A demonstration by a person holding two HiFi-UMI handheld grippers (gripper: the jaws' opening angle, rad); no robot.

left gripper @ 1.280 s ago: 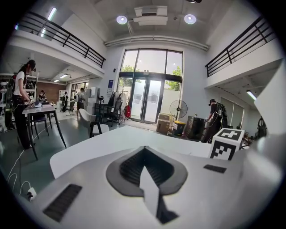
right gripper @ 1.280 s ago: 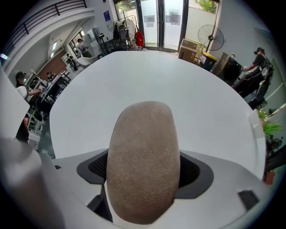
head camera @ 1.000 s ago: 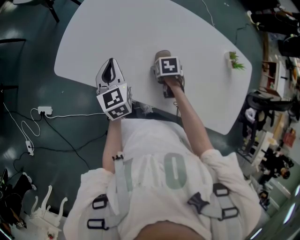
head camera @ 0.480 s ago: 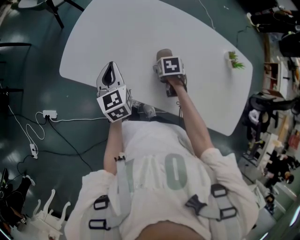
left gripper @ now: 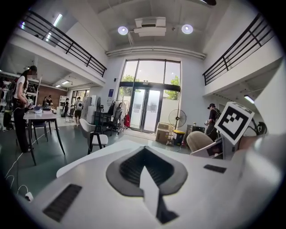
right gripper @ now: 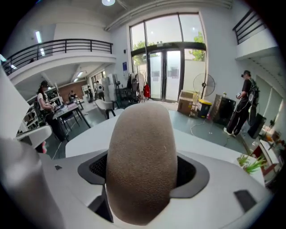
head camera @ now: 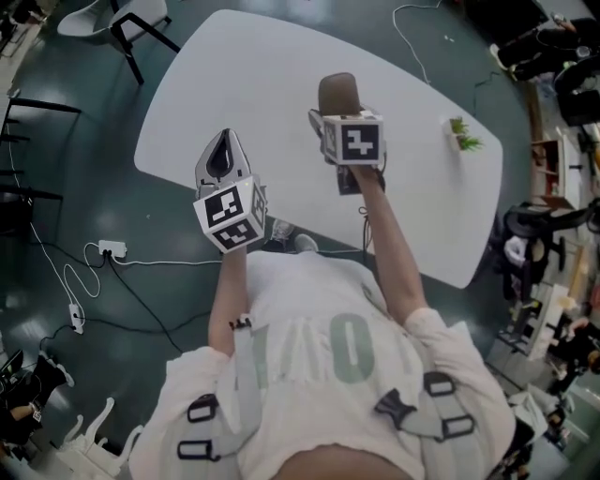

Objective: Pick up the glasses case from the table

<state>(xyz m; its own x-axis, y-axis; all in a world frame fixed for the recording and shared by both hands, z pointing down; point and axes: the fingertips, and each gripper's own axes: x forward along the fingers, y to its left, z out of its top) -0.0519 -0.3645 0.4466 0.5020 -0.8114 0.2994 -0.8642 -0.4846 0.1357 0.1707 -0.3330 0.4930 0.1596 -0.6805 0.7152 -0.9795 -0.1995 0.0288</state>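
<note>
A brown, rounded glasses case [head camera: 338, 95] [right gripper: 141, 161] is held in my right gripper [head camera: 339, 111] [right gripper: 143, 179], lifted above the white table [head camera: 272, 84]. The jaws are shut on it, one on each side, and the case fills the middle of the right gripper view. My left gripper [head camera: 220, 157] [left gripper: 145, 176] hangs over the table's near edge with its jaws shut and nothing between them. From the left gripper view the case [left gripper: 199, 140] and the right gripper's marker cube [left gripper: 234, 121] show at the right.
A small potted plant [head camera: 464, 134] [right gripper: 251, 164] stands near the table's right edge. Chairs [head camera: 112, 23] stand off the far left corner. A power strip and cables [head camera: 108, 251] lie on the floor at left. People stand in the room beyond.
My right gripper has risen with the glasses case, lifting it off the table. The left gripper also rose a little. The head view has shifted.
</note>
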